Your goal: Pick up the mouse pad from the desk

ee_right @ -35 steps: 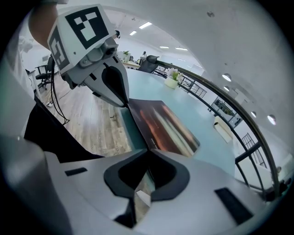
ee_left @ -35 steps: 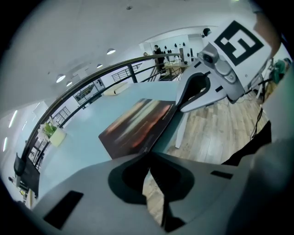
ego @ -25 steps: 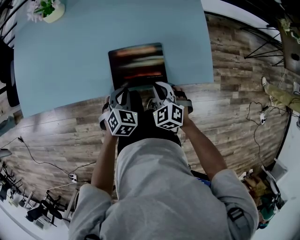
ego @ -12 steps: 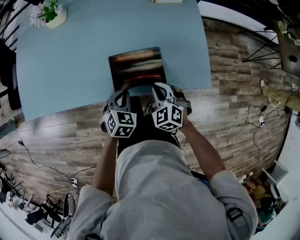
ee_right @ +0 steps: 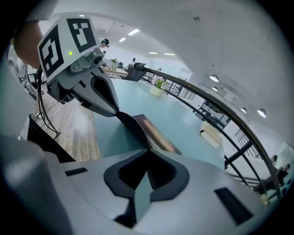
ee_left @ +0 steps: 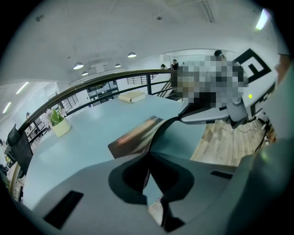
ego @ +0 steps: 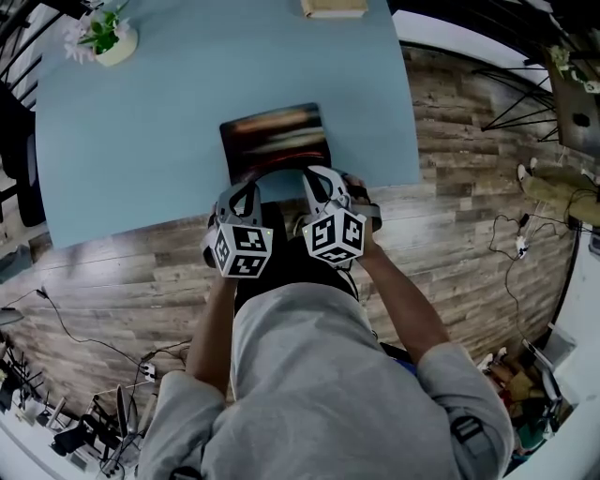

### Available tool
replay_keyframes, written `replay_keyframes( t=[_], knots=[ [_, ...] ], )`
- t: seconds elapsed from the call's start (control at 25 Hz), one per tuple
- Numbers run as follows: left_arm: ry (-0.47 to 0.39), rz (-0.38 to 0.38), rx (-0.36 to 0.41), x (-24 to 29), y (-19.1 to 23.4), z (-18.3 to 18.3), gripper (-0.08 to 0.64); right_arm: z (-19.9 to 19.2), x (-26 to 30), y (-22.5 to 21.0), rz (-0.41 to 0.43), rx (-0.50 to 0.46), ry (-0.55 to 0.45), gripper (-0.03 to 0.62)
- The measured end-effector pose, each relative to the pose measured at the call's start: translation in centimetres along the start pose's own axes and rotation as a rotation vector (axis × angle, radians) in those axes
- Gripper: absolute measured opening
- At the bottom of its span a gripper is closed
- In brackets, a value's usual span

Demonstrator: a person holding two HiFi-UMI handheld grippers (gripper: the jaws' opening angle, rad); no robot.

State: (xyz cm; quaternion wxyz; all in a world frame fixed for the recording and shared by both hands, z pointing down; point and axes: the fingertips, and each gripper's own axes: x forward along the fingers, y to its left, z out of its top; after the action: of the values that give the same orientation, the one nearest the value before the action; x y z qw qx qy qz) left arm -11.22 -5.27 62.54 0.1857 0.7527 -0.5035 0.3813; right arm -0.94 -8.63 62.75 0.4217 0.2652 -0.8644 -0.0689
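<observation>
The dark mouse pad with a blurred orange print lies on the light blue desk near its front edge. Its near edge curls up off the desk. My left gripper is shut on the near left corner and my right gripper on the near right corner. In the left gripper view the mouse pad runs from my closed left gripper across to the right gripper. In the right gripper view the mouse pad bends up between my right gripper and the left gripper.
A white pot with a flowering plant stands at the desk's far left corner. A pale flat box lies at the far edge. Wood-plank floor with cables surrounds the desk, and a black railing runs behind it.
Both grippers have risen a little and drawn back toward me, still holding the pad's near edge. The pad has slid slightly toward the desk's front edge.
</observation>
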Motion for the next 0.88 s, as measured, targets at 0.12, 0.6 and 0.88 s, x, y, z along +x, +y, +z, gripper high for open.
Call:
replay_keyframes(
  t=[0.12,0.6,0.88],
  knots=[
    [-0.007,-0.001,-0.007,0.2,0.4,0.6,0.025,0.3,0.2,-0.6,-0.008,0.0,0.001,0.017],
    [-0.039,-0.004,-0.04,0.4,2.3,3.0,0.025,2.3,0.8,-3.5,-0.039,0.009,-0.025,0.017],
    [-0.068,-0.006,-0.053,0.5,4.1,5.0,0.025,3.9,1.4,-5.2,-0.062,0.01,-0.033,0.017]
  ],
)
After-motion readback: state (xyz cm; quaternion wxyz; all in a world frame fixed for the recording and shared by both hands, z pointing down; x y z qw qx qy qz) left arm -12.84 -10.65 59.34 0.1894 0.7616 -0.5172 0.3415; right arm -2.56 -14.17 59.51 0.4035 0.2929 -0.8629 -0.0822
